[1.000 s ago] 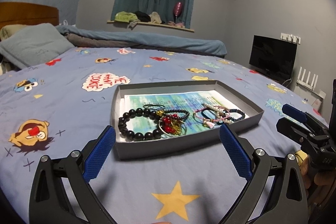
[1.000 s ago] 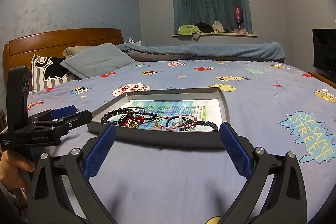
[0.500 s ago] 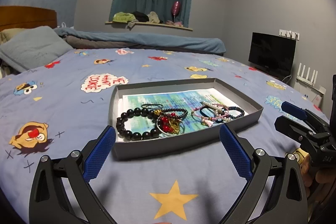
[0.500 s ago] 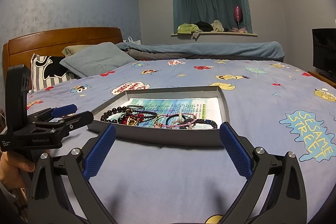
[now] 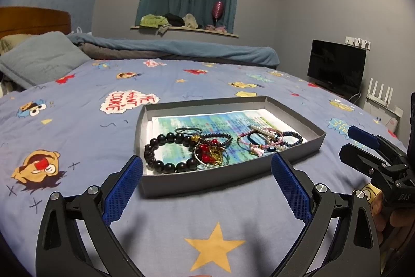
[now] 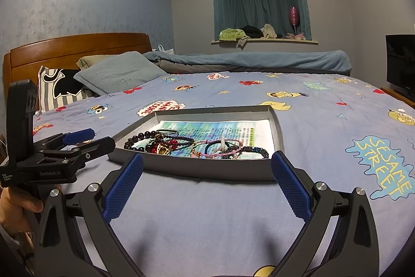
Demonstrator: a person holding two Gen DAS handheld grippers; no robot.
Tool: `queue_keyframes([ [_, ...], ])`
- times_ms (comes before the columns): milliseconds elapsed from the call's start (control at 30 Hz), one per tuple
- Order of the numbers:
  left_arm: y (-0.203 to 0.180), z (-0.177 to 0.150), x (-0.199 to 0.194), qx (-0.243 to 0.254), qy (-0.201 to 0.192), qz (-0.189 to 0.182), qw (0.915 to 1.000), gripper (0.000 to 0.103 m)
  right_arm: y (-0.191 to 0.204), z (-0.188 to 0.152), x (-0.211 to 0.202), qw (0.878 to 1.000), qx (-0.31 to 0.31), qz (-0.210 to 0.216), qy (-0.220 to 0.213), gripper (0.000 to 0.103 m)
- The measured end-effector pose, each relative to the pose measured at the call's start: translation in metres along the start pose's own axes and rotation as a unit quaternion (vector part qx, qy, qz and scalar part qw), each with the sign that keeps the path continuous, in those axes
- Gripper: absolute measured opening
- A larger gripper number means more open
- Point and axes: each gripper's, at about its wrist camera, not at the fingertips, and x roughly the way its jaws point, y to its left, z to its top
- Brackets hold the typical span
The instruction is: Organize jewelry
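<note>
— What are my tools doing?

— I see both spread wide with nothing between their pads. My left tool (image 5: 207, 188) hovers above the bed sheet (image 5: 77, 121) just short of the grey tray (image 5: 202, 184); my right tool (image 6: 207, 188) hovers likewise, touching nothing.

— How much jewelry do I have?

— One tray, holding a tangle. I count one big black bead bracelet (image 5: 166, 152), one red bead piece with gold bits (image 5: 207, 155), one thin dark hoop pair (image 5: 188, 131), and a knot of cord and bead bracelets (image 5: 267, 140) I can't count apart. All lie on a printed paper liner (image 5: 220, 121).

— Any writing?

— "ME WANT COOKIE" (image 5: 129, 101) and "SESAME STREET" (image 6: 381, 168) on the sheet, "GenRobot.AI" (image 6: 50, 174) on the left tool's body; the liner's print is too small to read.
</note>
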Motion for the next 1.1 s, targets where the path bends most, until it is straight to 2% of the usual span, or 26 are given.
queue_keyframes([
  [1100,0.0001,-0.0042,0.003,0.002,0.004,0.0,1.0,0.098,-0.0001,0.0002,-0.0009,1.0,0.003,0.001,0.001,0.097],
])
